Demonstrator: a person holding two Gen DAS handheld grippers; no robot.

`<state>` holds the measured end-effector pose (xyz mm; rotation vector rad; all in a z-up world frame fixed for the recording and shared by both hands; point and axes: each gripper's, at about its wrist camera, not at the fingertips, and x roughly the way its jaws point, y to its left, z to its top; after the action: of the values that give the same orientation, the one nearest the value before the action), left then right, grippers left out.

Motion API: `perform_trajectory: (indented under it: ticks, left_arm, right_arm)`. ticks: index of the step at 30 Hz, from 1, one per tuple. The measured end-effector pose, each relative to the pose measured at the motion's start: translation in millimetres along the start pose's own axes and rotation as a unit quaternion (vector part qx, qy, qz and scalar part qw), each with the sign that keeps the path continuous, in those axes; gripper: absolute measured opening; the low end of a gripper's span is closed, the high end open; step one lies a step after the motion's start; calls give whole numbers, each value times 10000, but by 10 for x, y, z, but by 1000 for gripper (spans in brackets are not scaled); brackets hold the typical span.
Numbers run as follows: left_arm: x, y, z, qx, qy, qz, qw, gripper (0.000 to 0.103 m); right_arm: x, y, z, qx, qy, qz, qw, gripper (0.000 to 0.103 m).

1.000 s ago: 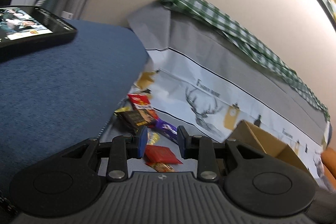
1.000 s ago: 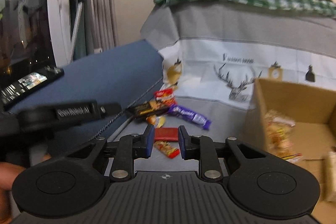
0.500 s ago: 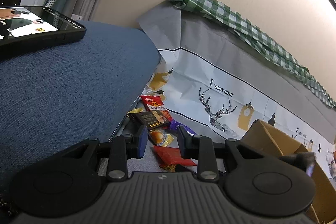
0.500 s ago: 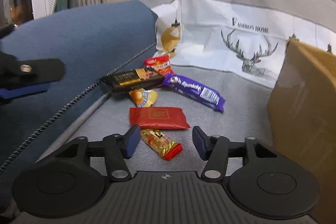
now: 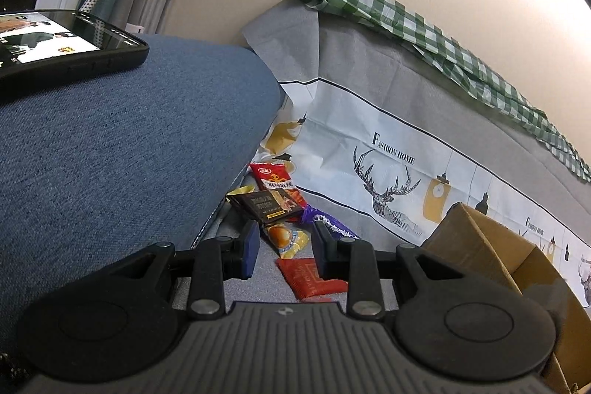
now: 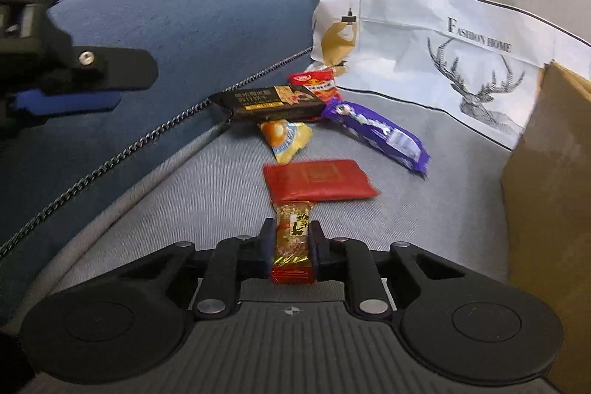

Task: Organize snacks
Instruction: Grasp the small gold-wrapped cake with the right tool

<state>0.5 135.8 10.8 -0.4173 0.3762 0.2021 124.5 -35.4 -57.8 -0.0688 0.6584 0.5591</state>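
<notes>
My right hand-held gripper grips a nut bar touching the red packet, near a purple bar, under "FASHION HOME" cloth; my left hand-held gripper hangs empty.

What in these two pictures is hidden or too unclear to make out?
- Cardboard box, right wrist view: its inside is cut off by the picture's right edge; contents unseen.
- Peanut candy bar, same view: its sides are covered by the right claw, shut on it.
- Red packet, left wrist view: partly behind a finger of the left claw.
- Phone, left wrist view: cut off at the left edge, screen too small to read.
</notes>
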Motion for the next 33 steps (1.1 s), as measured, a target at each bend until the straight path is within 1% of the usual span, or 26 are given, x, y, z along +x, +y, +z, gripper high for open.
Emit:
perform_trajectory:
  ticks: [5, 10, 14, 17, 19, 22, 23, 25, 27, 29, 31, 32, 33]
  left_arm:
    - [4, 8, 5, -45, 101, -28, 9999, 33]
    - [42, -18, -8, 11, 313, -106, 9995, 33]
    - [80, -81, -26, 164, 413, -288, 9986, 35]
    - [165, -163, -57, 376, 542, -397, 9970, 36]
    - [234, -229, -86, 549, 609, -433, 9957, 36]
    - [368, -352, -150, 942, 654, -427, 9925, 36]
    - [426, -392, -172, 1083, 659, -410, 9911, 39]
    - [551, -439, -218, 1272, 667, -332, 9891, 48]
    - [695, -467, -265, 1409, 673, -225, 9875, 53]
    - [838, -481, -312, 1503, 719, -197, 9858, 60]
    - [957, -499, -356, 1612, 766, -164, 9838, 73]
    - [1001, -505, -367, 1670, 771, -164, 9828, 75]
    - [1051, -524, -383, 1747, 760, -166, 9815, 79]
  right_arm:
    - [-275, -29, -93, 100, 281, -192, 9994, 18]
    - [-627, -53, -254, 271, 543, -311, 9977, 19]
    - [-917, -31, -351, 363, 541, -259, 9975, 19]
    - [-1064, 25, -453, 297, 441, -203, 9984, 19]
    - [-1061, 32, -487, 292, 431, -197, 9984, 19]
    - [-968, 3, -531, 379, 518, -172, 9978, 21]
    - [-928, 1, -547, 395, 581, -139, 9974, 22]
    - [-851, -12, -575, 467, 750, -112, 9960, 29]
    - [-820, -9, -574, 484, 743, -93, 9960, 29]
    - [-806, 7, -568, 396, 754, -97, 9963, 29]
    - [-789, -1, -573, 435, 743, -91, 9962, 29]
    - [-782, -1, -574, 441, 736, -96, 9963, 28]
    - [-775, 1, -572, 434, 726, -107, 9964, 23]
